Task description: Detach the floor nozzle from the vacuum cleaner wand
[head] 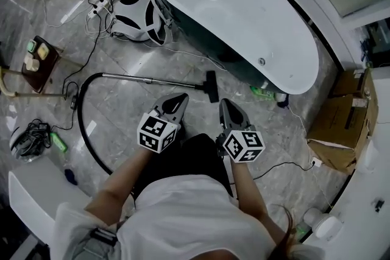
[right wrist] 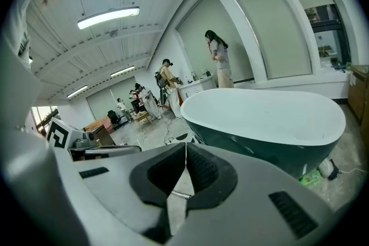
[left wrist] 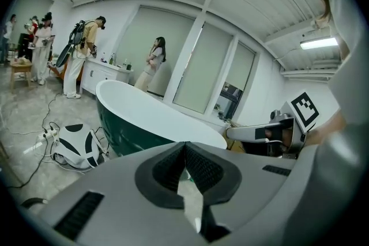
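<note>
The vacuum's silver wand (head: 152, 79) lies on the marble floor, with the black floor nozzle (head: 212, 87) on its right end beside the bathtub. A black hose (head: 82, 125) curves from the wand's left end back toward me. My left gripper (head: 182, 97) hovers just short of the wand, shut and empty (left wrist: 185, 147). My right gripper (head: 223, 103) hangs just below the nozzle, also shut and empty (right wrist: 185, 147). A sliver of the silver wand (right wrist: 180, 194) shows through the gap under the right jaws. The white and black vacuum body (head: 137, 18) sits further off.
A white bathtub (head: 286, 70) with a dark green outside fills the upper right. Cardboard boxes (head: 341, 125) stand at the right, and a green bottle (head: 262, 92) lies by the tub. Cables and a power strip (head: 99, 7) trail on the left. People (left wrist: 151, 63) stand far behind.
</note>
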`<state>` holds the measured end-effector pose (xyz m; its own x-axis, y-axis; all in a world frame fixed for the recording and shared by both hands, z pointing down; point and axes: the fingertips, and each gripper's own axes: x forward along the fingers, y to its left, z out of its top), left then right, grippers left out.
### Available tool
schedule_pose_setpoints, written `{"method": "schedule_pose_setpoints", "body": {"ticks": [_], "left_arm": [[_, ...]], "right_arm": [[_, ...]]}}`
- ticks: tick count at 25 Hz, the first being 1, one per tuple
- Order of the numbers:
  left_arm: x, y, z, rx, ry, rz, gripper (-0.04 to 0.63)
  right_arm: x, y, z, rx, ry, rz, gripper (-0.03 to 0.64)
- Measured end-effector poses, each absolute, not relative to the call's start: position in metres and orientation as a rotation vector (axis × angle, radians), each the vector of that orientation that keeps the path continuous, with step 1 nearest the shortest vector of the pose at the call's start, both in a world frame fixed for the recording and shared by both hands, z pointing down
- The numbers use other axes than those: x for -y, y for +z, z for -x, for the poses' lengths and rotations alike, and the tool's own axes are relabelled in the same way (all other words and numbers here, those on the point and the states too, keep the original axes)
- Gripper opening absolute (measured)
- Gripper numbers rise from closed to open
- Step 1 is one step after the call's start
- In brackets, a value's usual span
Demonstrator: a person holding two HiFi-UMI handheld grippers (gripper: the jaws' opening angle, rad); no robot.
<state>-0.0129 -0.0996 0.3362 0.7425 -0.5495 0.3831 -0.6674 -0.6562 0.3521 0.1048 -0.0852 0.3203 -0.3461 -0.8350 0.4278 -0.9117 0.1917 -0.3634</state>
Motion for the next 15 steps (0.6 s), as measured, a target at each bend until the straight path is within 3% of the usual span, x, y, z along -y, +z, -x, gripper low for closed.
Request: {"method": "schedule_pose_setpoints", "body": {"ticks": [15], "left_arm": [[0.165, 0.378, 0.041, 1.111, 0.313, -2.357, 0.011]], "right_arm": [[0.167, 0.357, -0.1, 2.435, 0.633, -1.378, 0.017]]}}
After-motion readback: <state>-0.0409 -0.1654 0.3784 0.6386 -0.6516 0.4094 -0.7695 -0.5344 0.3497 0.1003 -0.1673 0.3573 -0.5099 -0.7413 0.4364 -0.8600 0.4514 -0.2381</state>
